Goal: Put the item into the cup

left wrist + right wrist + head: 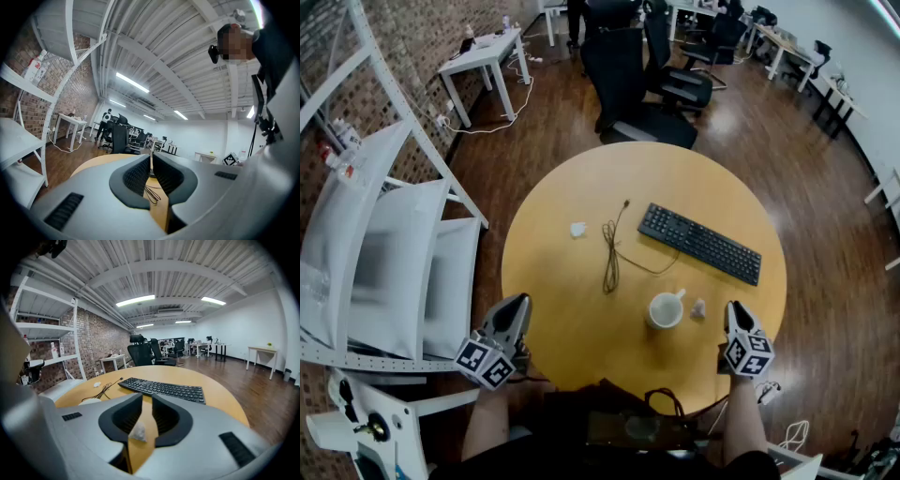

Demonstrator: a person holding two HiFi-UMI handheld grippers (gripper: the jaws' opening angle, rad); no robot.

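Note:
A white cup [666, 309] stands on the round yellow table [572, 309] near its front edge; its rim [91, 401] shows left of my right jaws. A small crumpled white item [698, 307] lies on the table just right of the cup. My right gripper [733, 307] hovers right of it, jaws a narrow gap apart, and the item [138, 432] shows through that gap, unpressed. My left gripper [517, 302] hangs at the table's front left, shut and empty. A second white scrap [577, 229] lies farther back on the left.
A black keyboard [700, 243] lies behind the cup, with a black cable [611, 253] to its left. White shelving [394, 253] stands left of the table, black office chairs [637, 66] behind it. The person's body is at the front edge.

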